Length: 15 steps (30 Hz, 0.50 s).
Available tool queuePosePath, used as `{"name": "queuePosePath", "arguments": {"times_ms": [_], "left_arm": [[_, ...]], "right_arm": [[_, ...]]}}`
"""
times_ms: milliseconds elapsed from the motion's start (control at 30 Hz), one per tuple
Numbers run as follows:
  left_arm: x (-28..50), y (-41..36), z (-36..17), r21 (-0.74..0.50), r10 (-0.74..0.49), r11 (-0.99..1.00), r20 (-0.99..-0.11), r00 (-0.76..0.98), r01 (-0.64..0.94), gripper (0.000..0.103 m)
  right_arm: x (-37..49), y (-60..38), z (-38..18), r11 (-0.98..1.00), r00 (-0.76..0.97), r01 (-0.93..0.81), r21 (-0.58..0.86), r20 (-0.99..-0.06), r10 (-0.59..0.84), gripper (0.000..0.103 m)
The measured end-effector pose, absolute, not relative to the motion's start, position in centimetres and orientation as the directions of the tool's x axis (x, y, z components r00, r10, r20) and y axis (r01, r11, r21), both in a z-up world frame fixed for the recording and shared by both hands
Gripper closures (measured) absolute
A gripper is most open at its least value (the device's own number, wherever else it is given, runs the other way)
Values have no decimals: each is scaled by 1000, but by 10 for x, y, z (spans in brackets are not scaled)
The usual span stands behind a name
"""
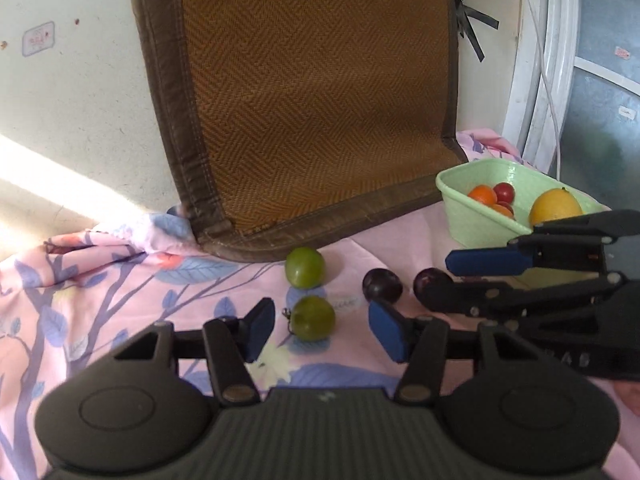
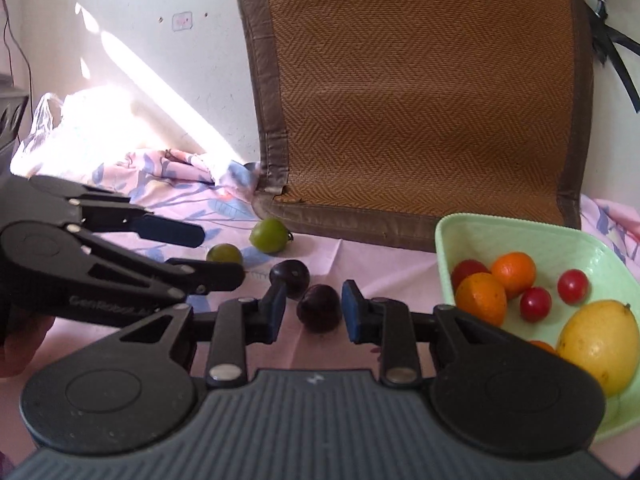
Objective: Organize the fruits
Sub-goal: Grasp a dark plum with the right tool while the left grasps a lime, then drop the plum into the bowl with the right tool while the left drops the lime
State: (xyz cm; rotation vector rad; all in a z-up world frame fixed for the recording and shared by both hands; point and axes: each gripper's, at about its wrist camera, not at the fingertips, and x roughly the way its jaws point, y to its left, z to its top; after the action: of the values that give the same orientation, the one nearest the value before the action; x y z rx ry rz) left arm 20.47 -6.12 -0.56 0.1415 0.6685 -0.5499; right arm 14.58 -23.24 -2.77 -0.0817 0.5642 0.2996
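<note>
A large woven brown seat cushion (image 2: 420, 112) leans upright against a pale wall, filling the twelve o'clock half of both views. Below it lies a pink cloth with a leaf print (image 1: 100, 288), covering a surface whose kind cannot be told.

At three o'clock in the right wrist view sits a pale green bowl (image 2: 448, 232) already holding a yellow lemon (image 2: 600, 344), small oranges (image 2: 514, 272) and little red fruits (image 2: 573, 286).

The right gripper (image 2: 313, 312) hangs low over the cloth, jaws spread, with a dark plum (image 2: 319, 307) sitting between the blue pads, apparently not yet touched. A second dark plum (image 2: 290, 277) lies just beyond, toward eleven o'clock.

The left gripper (image 1: 322, 330) also has its jaws spread, with a green plum (image 1: 313, 317) between the pads, untouched as far as can be seen. Another green plum (image 1: 305, 267) lies just past it at twelve o'clock.

The plums look small, light, round and smooth, likely to roll or bruise. A gentle pinch across the widest middle of each seems safest.
</note>
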Motion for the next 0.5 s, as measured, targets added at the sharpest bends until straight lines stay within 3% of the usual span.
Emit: {"name": "queuePosePath", "arguments": {"times_ms": [33,100,300,500], "left_arm": [[206,-62,-8,-48,-434,850,-629,645,524,55],[208,-62,-13,-46,-423,853,-646,636,520,76],[189,-58,0,-80,-451,851,-619,643,520,77],[170,-86,46,-166,-585,783,-525,618,600,77]], "right_arm": [[147,-230,-29,953,801,-302,-7,-544,250,70],[147,-227,-33,952,806,-304,-43,-545,233,70],[136,-232,-28,960,826,-278,-38,-519,219,75],[87,-269,9,974,908,-225,19,-360,216,75]]}}
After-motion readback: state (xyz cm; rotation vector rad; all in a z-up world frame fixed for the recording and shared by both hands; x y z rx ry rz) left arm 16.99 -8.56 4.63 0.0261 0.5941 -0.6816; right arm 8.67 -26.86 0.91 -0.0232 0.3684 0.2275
